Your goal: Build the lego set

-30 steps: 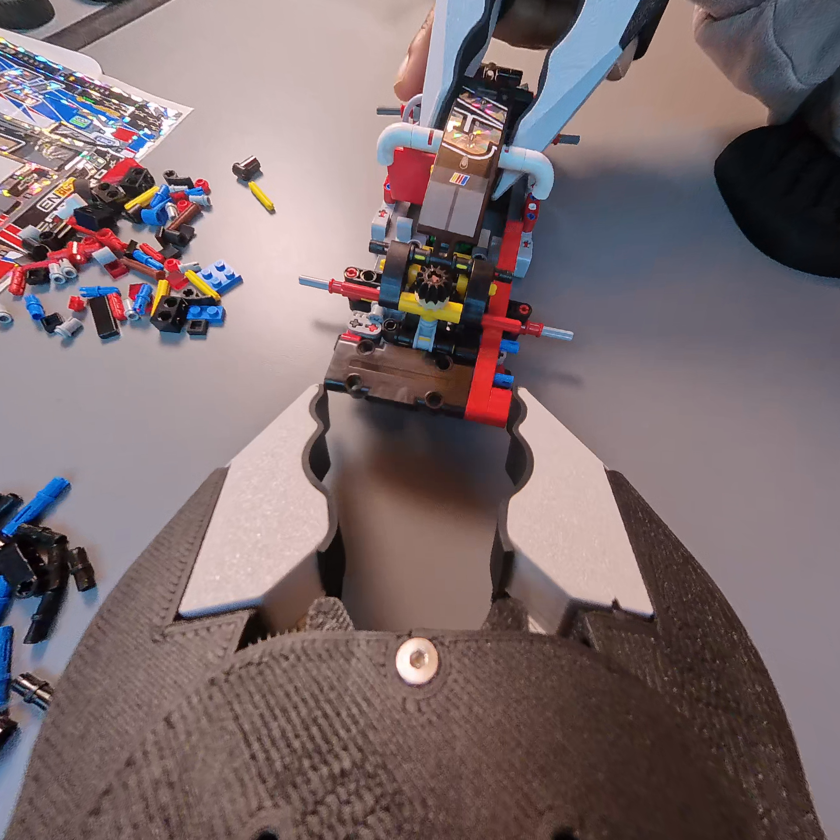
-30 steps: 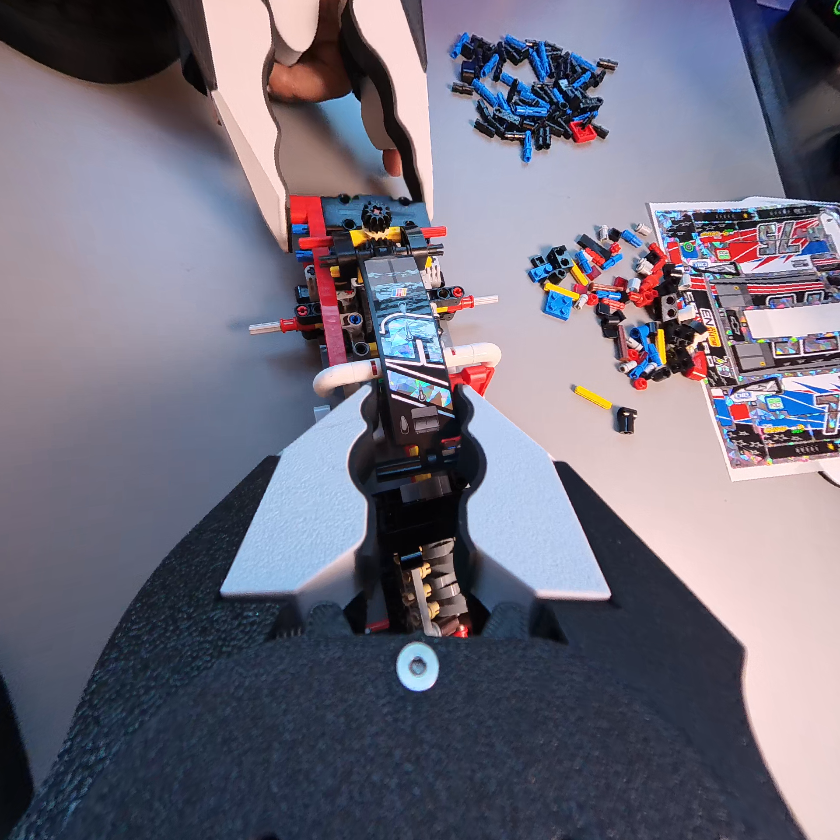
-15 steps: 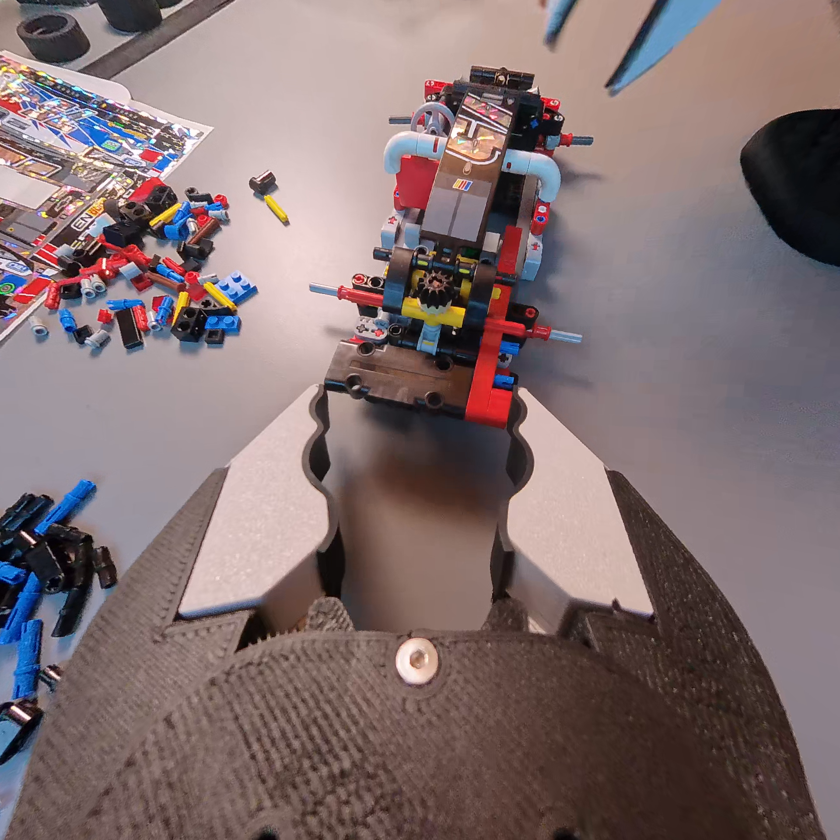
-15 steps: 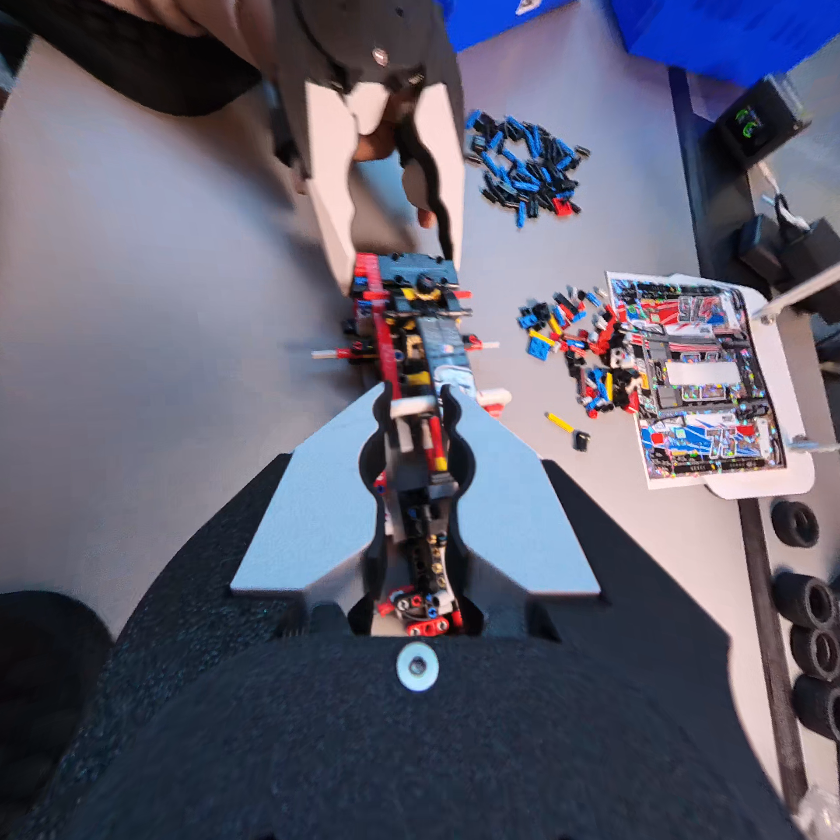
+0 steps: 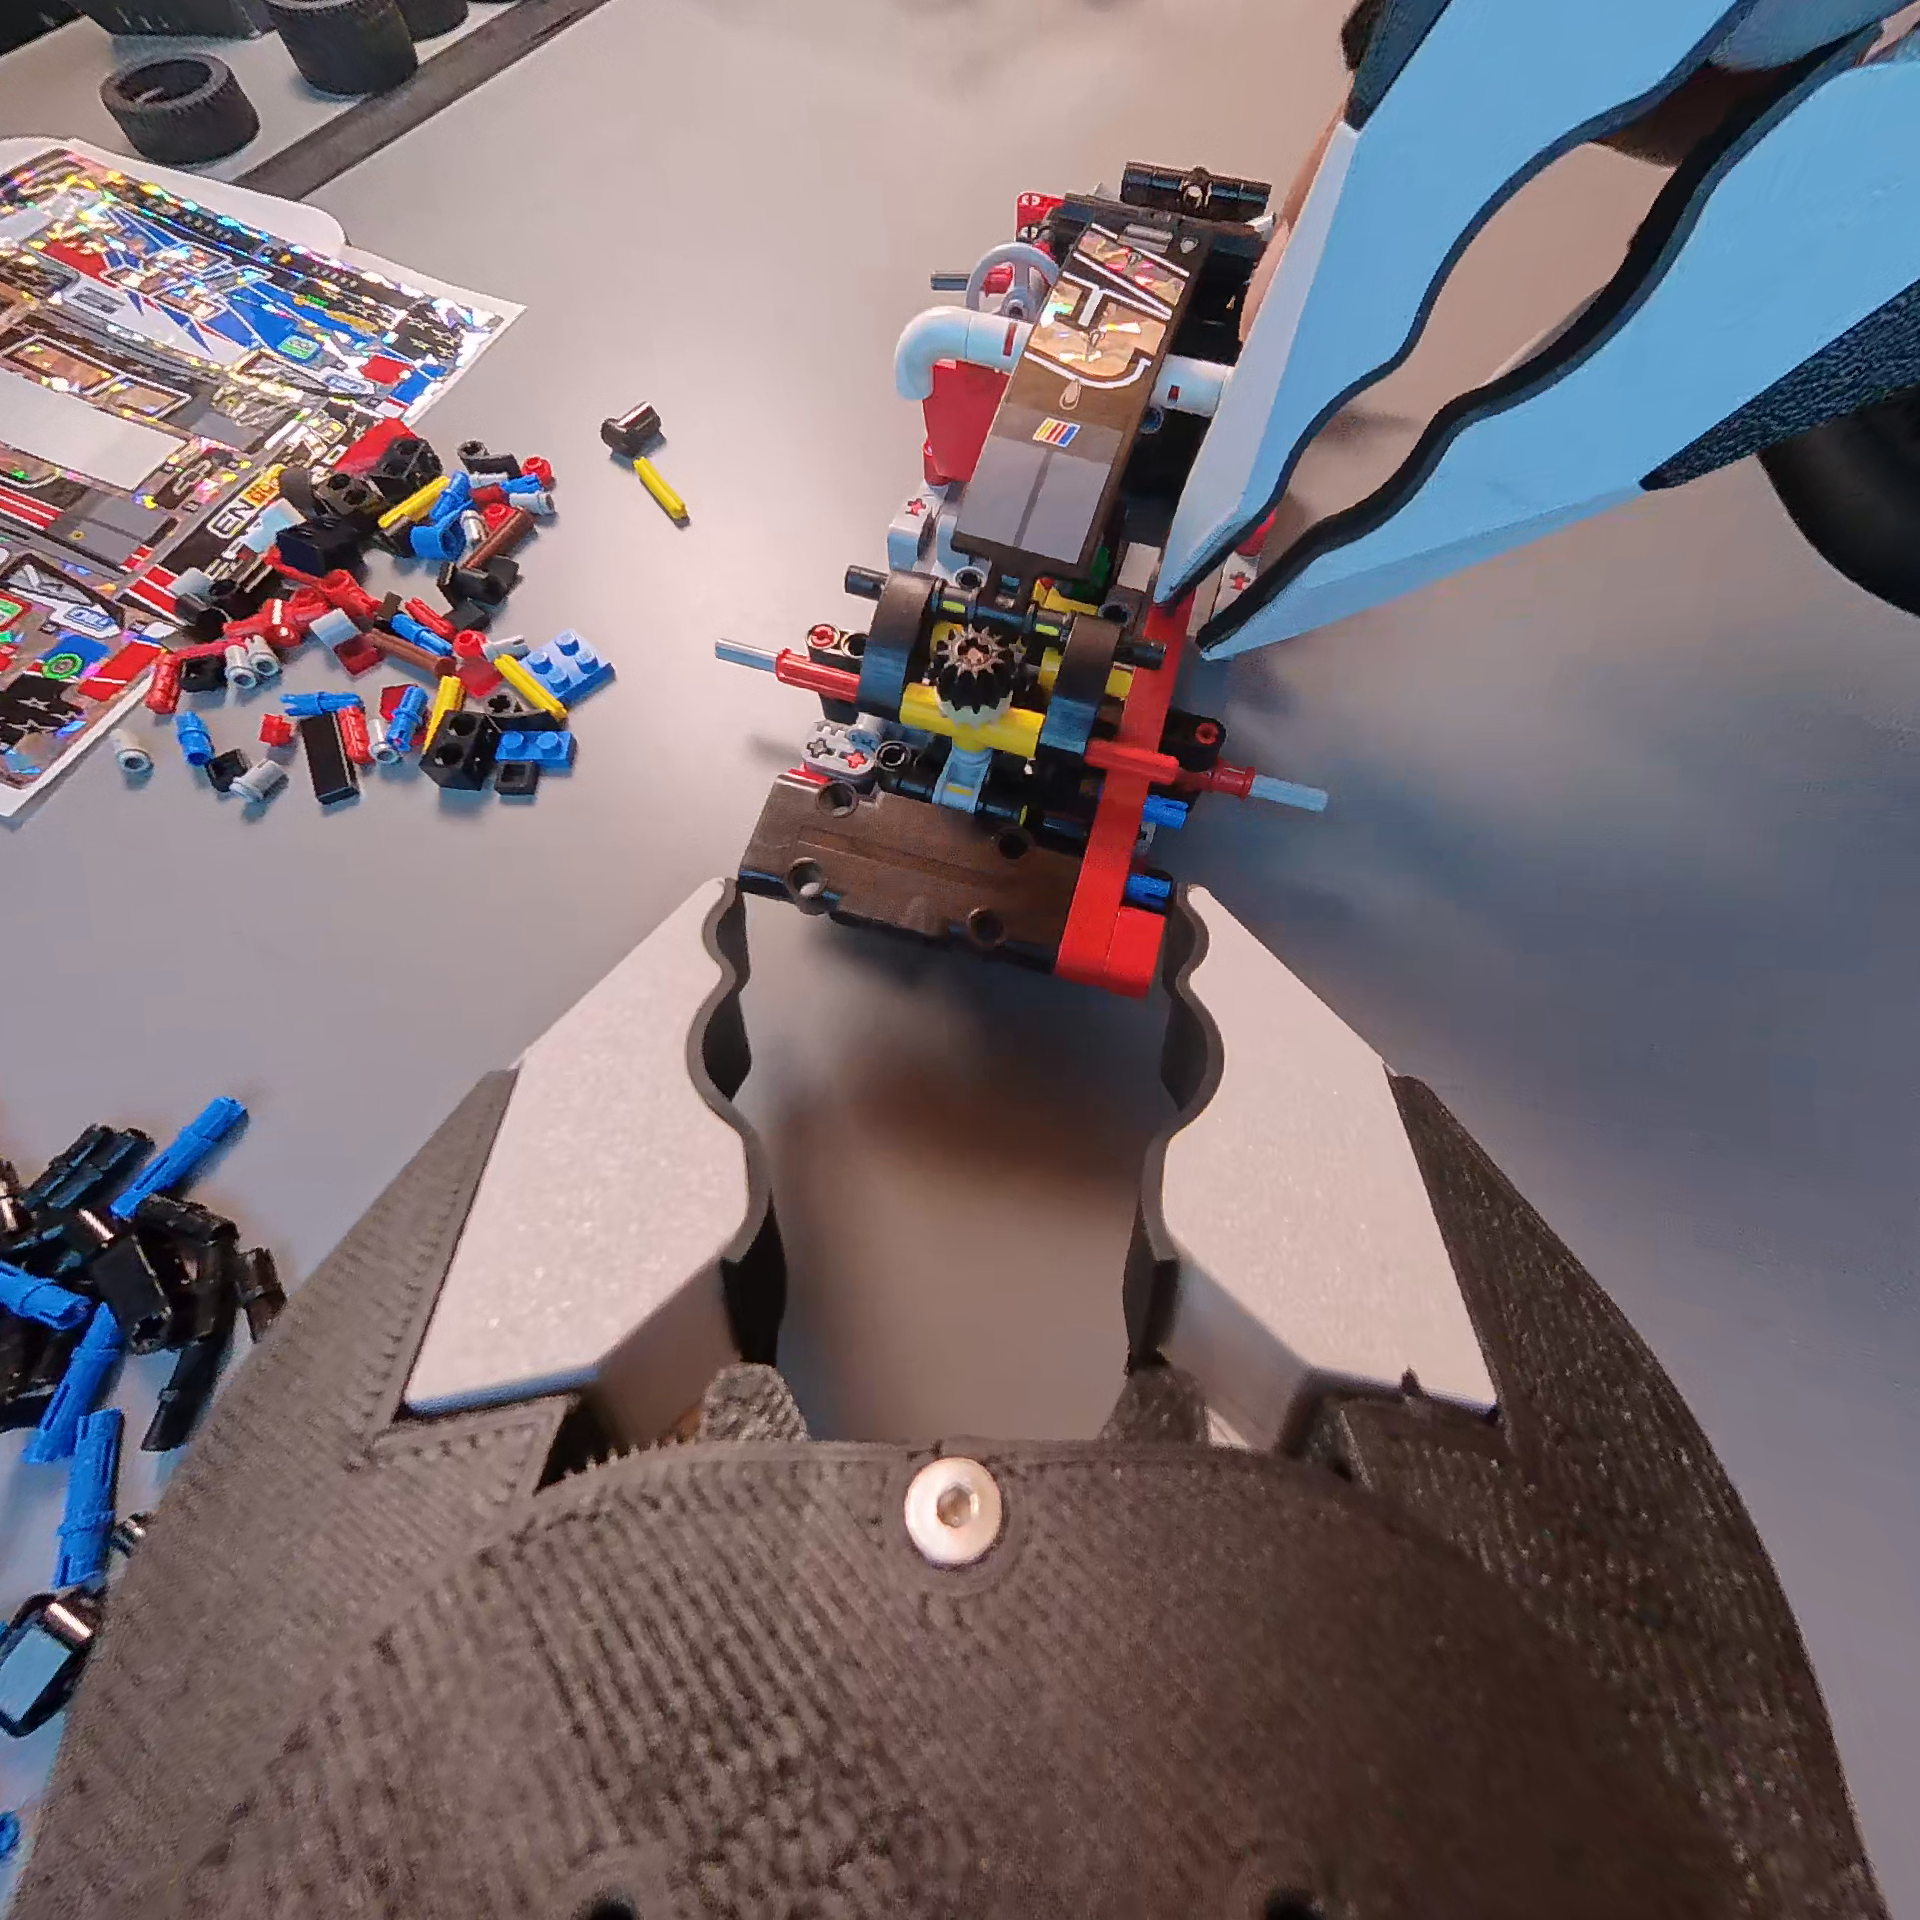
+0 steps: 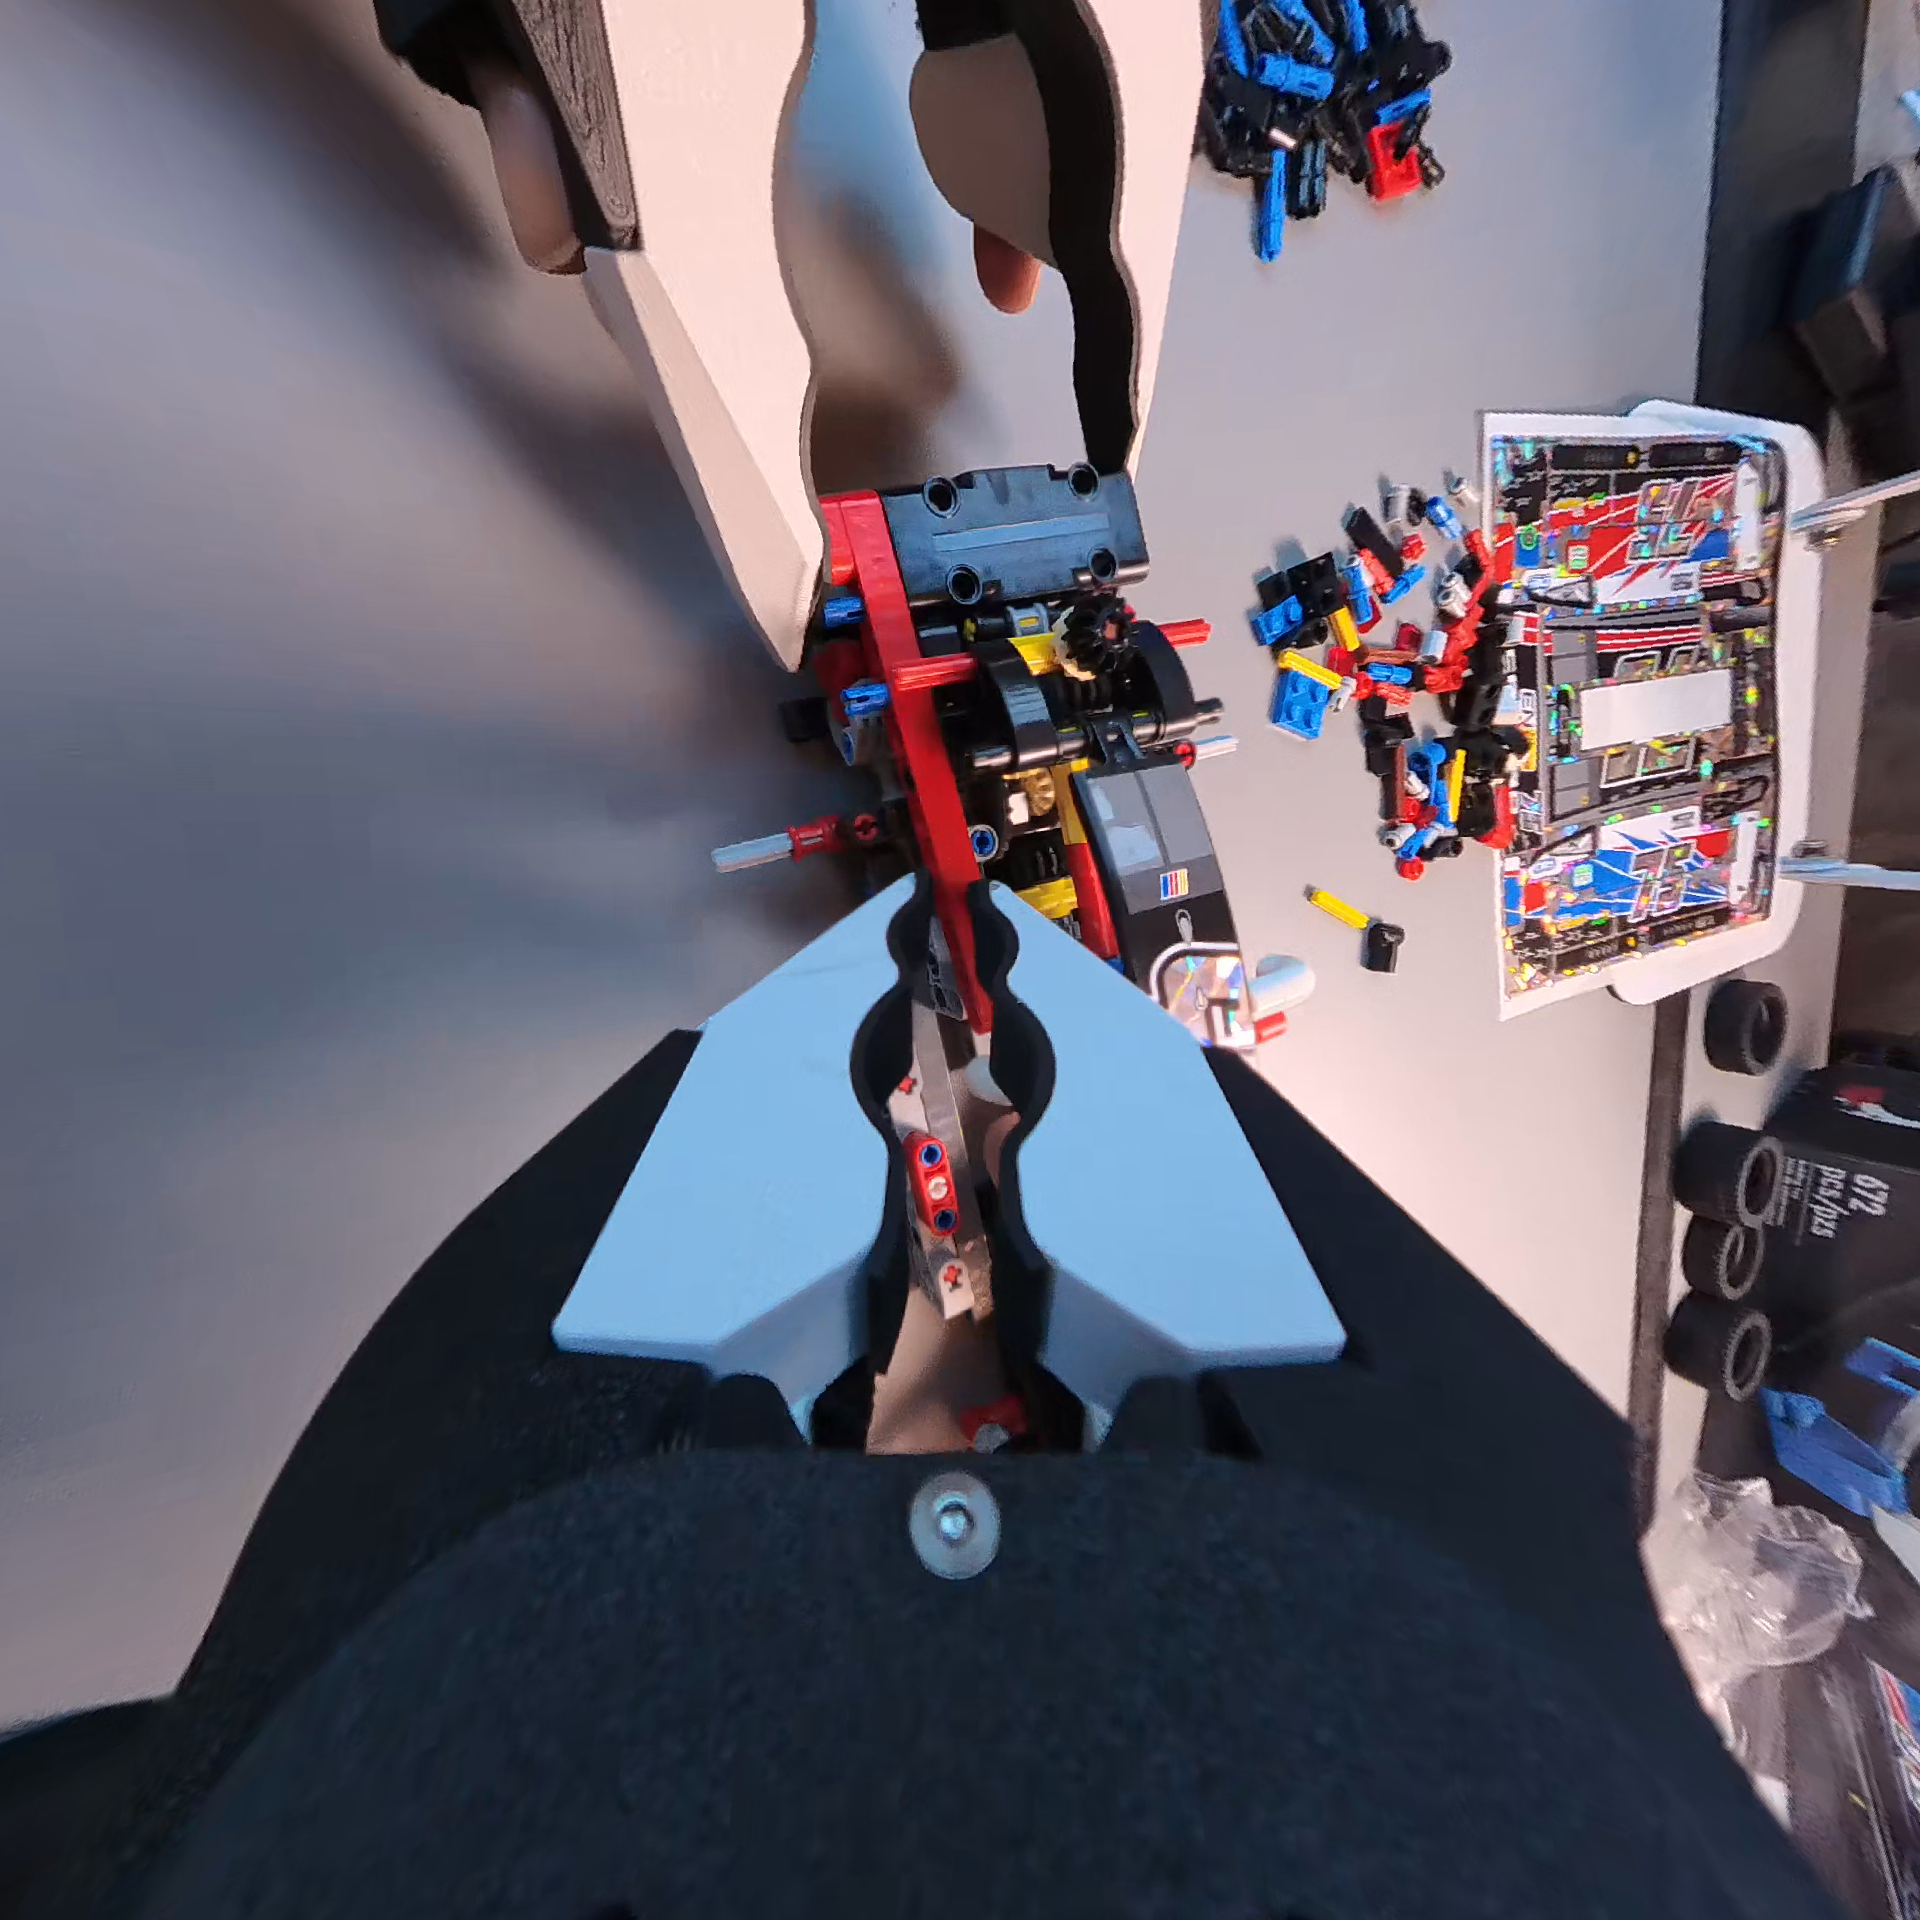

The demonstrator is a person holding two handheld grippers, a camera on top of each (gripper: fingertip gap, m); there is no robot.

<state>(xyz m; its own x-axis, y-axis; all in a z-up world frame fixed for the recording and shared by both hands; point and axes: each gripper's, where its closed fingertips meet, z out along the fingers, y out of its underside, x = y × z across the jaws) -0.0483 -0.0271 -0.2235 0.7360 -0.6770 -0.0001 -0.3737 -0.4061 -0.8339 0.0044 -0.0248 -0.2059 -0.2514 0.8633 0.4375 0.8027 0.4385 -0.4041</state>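
Left wrist view, left to right. Pile of blue and black pins at left edge of the bench. Sticker sheet toward the far left corner, black tyres beyond it. Heap of small mixed bricks lies against the sheet's near edge; a yellow pin and a black connector sit just beside the heap, apart from it. Half-built car near mid-bench, tilted over on its side, black end block toward the camera.

Left tongs: spread wide, tips flanking the car's near end; right tip just beside the red side beam, left tip by the black block. Contact cannot be told.

Right tongs reach in from the far right, fingers pressed close together, pinching the red beam.

Right wrist view: right tongs pinch the red beam between the tips. Left tongs beyond, spread around the black block. Bricks, sheet and tyres toward the right edge
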